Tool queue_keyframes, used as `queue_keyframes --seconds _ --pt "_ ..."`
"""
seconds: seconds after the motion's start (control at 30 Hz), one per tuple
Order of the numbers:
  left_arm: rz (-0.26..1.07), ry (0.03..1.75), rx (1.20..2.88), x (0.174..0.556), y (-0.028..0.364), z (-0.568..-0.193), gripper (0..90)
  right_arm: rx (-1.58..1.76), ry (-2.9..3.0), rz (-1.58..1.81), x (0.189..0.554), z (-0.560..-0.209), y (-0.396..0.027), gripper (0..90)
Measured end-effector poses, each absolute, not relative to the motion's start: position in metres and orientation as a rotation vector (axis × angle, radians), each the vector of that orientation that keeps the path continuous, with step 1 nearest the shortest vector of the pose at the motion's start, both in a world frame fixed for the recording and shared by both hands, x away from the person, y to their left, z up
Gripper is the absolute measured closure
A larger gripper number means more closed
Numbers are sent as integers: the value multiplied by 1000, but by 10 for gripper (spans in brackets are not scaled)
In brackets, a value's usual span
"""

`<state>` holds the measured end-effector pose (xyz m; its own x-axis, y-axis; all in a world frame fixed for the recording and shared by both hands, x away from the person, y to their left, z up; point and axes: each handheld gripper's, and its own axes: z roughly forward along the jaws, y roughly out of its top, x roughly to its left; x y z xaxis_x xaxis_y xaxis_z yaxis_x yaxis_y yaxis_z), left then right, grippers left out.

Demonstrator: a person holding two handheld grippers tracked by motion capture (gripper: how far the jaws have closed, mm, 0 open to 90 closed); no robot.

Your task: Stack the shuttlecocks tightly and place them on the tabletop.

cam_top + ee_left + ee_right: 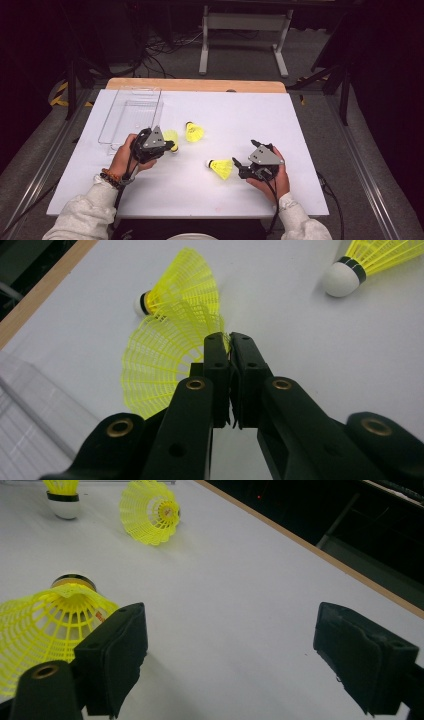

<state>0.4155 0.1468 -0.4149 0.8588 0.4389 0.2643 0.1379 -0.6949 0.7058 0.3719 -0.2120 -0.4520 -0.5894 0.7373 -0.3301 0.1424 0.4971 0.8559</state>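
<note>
I see three yellow mesh-skirted shuttlecocks with white cork heads. One shuttlecock has its skirt rim pinched in my left tool, jaws closed on the mesh. A second shuttlecock lies on its side on the counter just beyond that tool. The third shuttlecock lies on its side just outside my right tool's wide-open jaws, cork pointing away.
</note>
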Motion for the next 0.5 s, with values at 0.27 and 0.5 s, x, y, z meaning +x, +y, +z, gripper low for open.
queue_keyframes --seconds 0.27,0.5 --pt "553 344 2340 419 121 -414 837 722 2040 1074 372 -453 -213 147" --pt "553 310 2378 423 103 -419 825 718 2042 1076 372 -452 -213 147"
